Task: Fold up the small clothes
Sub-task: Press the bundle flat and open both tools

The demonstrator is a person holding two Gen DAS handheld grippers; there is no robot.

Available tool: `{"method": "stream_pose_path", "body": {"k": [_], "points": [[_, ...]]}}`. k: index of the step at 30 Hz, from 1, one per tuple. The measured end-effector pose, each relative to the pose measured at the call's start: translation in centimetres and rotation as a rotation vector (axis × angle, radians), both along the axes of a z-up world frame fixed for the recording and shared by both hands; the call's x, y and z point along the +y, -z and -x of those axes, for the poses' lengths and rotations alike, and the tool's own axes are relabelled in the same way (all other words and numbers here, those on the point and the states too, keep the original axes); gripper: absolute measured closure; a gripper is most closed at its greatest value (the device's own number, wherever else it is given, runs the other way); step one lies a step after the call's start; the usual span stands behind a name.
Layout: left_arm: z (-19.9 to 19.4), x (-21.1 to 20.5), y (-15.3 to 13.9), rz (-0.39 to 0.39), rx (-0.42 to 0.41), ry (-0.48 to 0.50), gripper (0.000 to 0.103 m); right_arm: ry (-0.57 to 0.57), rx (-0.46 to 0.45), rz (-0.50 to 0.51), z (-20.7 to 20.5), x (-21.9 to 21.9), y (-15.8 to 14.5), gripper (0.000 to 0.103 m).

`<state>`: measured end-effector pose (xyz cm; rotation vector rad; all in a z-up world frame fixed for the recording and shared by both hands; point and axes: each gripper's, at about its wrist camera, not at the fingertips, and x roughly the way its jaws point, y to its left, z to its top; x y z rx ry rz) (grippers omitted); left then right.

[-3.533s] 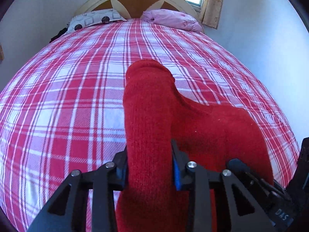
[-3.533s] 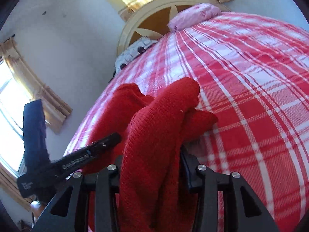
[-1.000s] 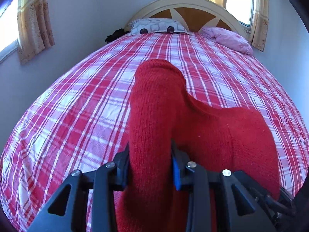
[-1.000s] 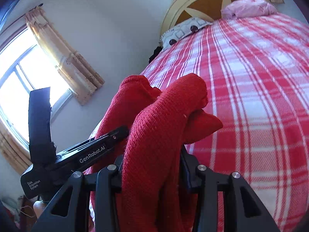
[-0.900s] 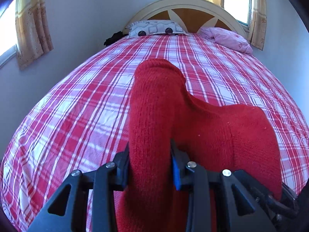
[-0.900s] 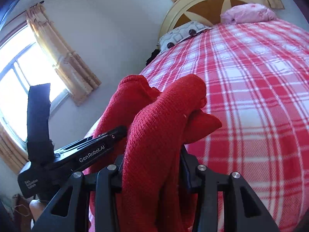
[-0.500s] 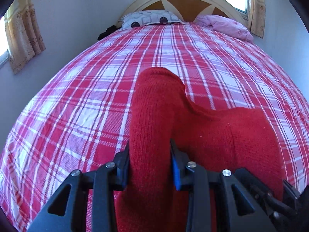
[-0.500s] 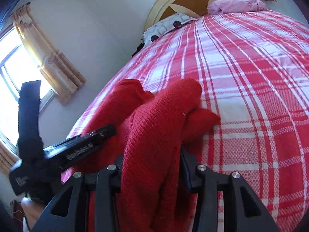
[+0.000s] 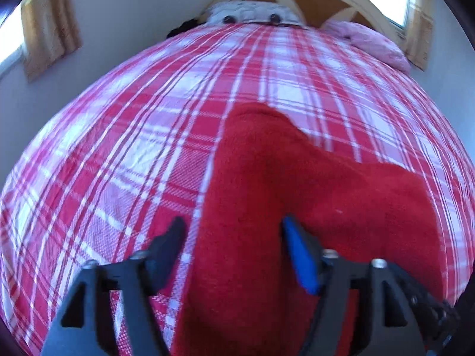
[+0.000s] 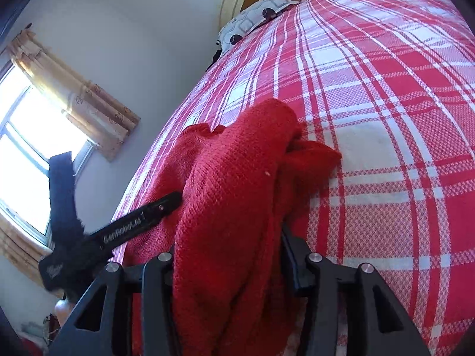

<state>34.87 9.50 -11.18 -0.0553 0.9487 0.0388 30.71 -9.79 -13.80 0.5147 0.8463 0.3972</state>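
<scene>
left gripper (image 9: pixel 233 231): jaws spread, knit (image 9: pixel 297 195) lying loose between them
right gripper (image 10: pixel 227 237): jaws clamped on knit (image 10: pixel 231 184)
knit: laid on bed (image 9: pixel 133 136)

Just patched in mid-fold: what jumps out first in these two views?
A bright red knit garment fills the foreground, lying on the red-and-white plaid bedspread. The left gripper stands open astride it, while the right gripper is clamped on a bunched fold. Pillows sit at the headboard.
</scene>
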Motion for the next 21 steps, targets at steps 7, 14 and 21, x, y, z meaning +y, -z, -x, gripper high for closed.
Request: {"method": "stream_pose_path", "body": {"k": [7,14,21], "points": [[1.4,3.1,1.0,0.145,0.055,-0.034,0.002,-0.024,-0.006,0.013,1.9,-0.8,-0.2,0.044],[7.3,6.7,-0.6,0.329,0.003,-0.052,0.003,0.064,-0.122,0.038,6.3,-2.3,-2.0,0.043],[11.3,7.3,-0.9,0.245,-0.048,-0.024,0.004,0.003,-0.270,0.204,12.2,0.3,-5.4,0.046]]}}
